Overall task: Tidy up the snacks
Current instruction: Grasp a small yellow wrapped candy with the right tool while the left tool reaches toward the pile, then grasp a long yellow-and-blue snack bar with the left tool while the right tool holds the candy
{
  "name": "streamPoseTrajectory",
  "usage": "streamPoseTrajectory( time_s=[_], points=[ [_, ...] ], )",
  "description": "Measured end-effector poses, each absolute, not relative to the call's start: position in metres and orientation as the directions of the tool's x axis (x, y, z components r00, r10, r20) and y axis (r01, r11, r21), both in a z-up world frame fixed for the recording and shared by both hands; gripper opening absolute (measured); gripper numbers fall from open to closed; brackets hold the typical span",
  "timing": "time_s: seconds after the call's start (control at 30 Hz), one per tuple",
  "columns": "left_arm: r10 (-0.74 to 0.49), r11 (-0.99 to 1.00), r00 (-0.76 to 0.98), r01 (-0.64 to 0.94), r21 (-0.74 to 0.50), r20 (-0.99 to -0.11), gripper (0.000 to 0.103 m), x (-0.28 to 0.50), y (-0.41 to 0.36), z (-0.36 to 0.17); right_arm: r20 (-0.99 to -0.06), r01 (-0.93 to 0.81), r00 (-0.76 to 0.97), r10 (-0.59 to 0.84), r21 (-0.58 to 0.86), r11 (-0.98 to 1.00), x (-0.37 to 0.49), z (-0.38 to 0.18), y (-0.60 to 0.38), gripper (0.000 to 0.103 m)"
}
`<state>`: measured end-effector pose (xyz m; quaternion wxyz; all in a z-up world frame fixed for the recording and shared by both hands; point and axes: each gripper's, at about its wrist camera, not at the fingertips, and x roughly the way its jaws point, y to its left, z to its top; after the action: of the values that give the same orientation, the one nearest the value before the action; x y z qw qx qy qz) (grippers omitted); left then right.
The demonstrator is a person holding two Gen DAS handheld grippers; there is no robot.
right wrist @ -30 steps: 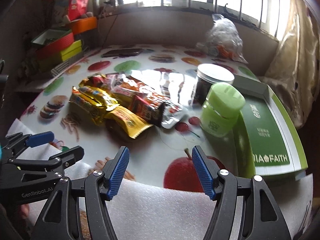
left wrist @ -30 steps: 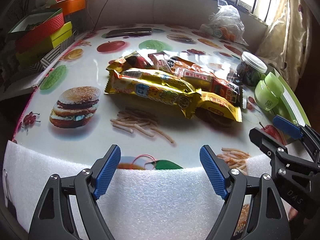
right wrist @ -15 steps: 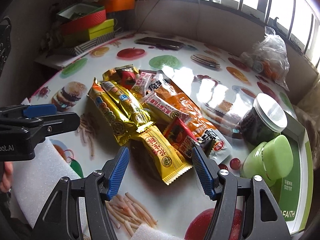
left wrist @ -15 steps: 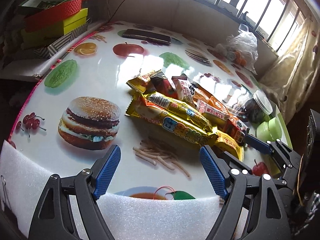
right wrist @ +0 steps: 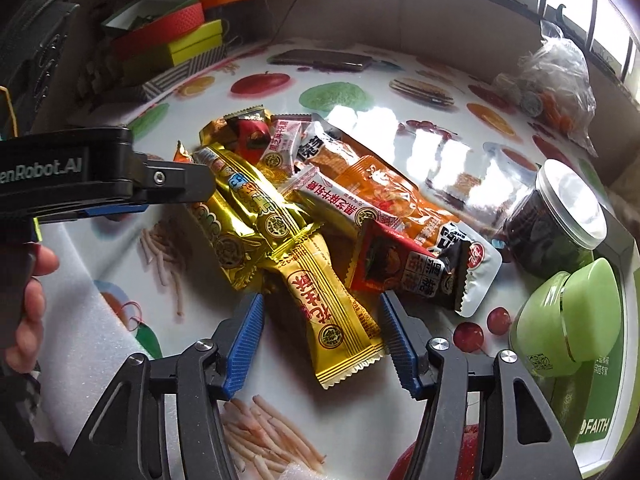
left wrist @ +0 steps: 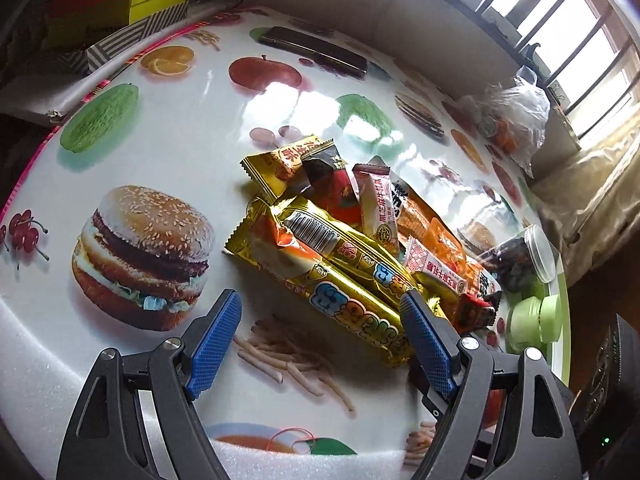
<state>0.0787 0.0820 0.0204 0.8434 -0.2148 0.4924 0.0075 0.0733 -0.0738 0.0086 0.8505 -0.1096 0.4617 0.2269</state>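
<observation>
A heap of snack packets lies mid-table on the food-print cloth. Two long gold packets [left wrist: 340, 280] lie at its near left, also in the right wrist view [right wrist: 244, 216]. A yellow bar packet [right wrist: 332, 312] lies between the open fingers of my right gripper [right wrist: 320, 340], just above the cloth. A red-and-black packet [right wrist: 412, 264], an orange packet [right wrist: 384, 188] and white bars [right wrist: 336, 204] lie behind it. My left gripper [left wrist: 320, 340] is open and empty, its right finger close to the gold packets' near end; it shows at the left in the right wrist view [right wrist: 120, 184].
A dark jar with a clear lid [right wrist: 556, 220] and a green jar [right wrist: 576, 324] stand right, by a green-and-white box [right wrist: 600, 428]. A tied plastic bag [right wrist: 556, 80] is back right, a dark phone [right wrist: 320, 60] far back, stacked boxes [right wrist: 168, 36] back left.
Both grippers have moved forward and down toward the snack heap. The right gripper now straddles the yellow bar packet; the left has come up beside the gold packets. Both stay open.
</observation>
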Motion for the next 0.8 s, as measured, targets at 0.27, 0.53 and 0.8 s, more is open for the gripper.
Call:
streamPoseTrajectory(
  time_s=[0.27,0.53,0.8],
  points=[
    [-0.192,0.887,0.496,-0.281,-0.366,-0.847,0.082,0.081,0.085,0.015,-0.832,-0.462,0.461,0.308,0.071,0.884,0.065,0.012,-0.08,0.028],
    [-0.151,0.904,0.494,-0.282,-0.322,-0.856,0.073,0.086,0.08,0.015,-0.827,-0.418,0.466,0.314,0.107,0.902,0.06,0.013,-0.091,0.028],
    [-0.129,0.933,0.479,-0.238,-0.269,-0.869,0.05,0.093,0.066,0.016,-0.825,-0.397,0.461,0.327,0.138,0.907,0.056,0.014,-0.099,0.028]
  ],
)
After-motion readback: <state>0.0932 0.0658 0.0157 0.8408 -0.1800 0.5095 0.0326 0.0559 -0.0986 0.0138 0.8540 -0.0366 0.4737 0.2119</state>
